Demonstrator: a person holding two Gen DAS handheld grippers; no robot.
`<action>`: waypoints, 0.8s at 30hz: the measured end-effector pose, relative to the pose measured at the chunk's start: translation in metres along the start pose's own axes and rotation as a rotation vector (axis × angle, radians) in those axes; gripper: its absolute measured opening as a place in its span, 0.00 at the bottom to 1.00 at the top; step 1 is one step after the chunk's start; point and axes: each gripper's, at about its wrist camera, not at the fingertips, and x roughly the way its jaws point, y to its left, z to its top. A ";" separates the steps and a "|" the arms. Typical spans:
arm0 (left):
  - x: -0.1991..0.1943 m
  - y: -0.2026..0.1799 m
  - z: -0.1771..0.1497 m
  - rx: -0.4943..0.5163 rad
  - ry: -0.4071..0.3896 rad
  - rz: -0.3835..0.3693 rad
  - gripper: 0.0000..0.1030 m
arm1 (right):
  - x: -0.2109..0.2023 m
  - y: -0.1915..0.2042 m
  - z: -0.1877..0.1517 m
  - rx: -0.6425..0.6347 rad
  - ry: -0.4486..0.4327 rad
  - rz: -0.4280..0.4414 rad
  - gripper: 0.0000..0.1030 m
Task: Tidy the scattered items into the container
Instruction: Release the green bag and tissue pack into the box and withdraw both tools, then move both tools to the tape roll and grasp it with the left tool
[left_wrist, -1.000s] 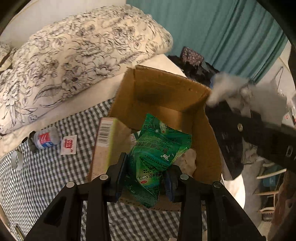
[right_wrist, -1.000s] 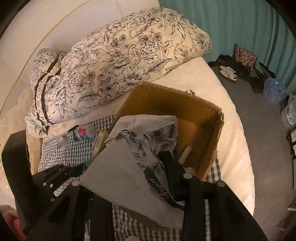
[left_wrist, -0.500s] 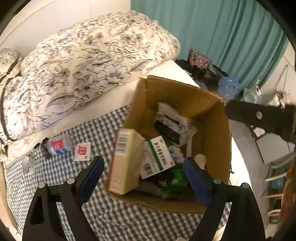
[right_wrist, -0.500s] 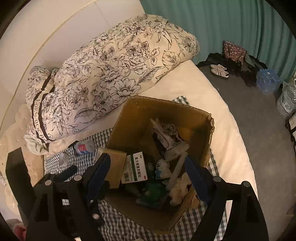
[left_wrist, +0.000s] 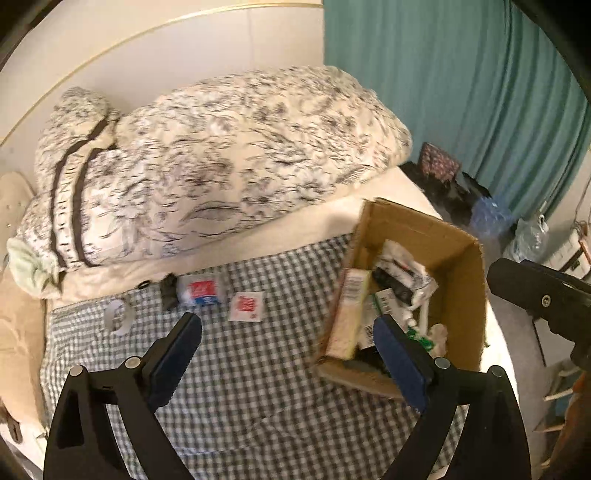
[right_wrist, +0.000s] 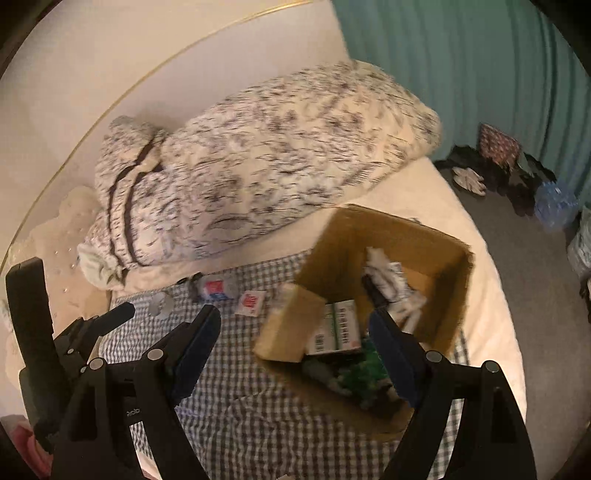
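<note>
brown cardboard box open-topped, crammed with packets

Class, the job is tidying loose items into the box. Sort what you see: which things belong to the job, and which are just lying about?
Job:
cardboard box
small bottle
red-and-white sachet
tape roll
left gripper, jaws opening, nothing between
right gripper, open, empty

Lying about:
floral duvet
teal curtain
shoes on floor
</note>
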 end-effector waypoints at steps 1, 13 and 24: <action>-0.004 0.009 -0.004 -0.007 -0.003 0.005 0.95 | 0.000 0.009 -0.003 -0.010 -0.001 0.004 0.80; -0.041 0.160 -0.057 -0.180 -0.014 0.043 0.97 | 0.019 0.145 -0.052 -0.090 0.007 0.031 0.80; -0.035 0.274 -0.099 -0.177 0.031 0.073 0.97 | 0.051 0.237 -0.103 -0.038 0.027 0.004 0.80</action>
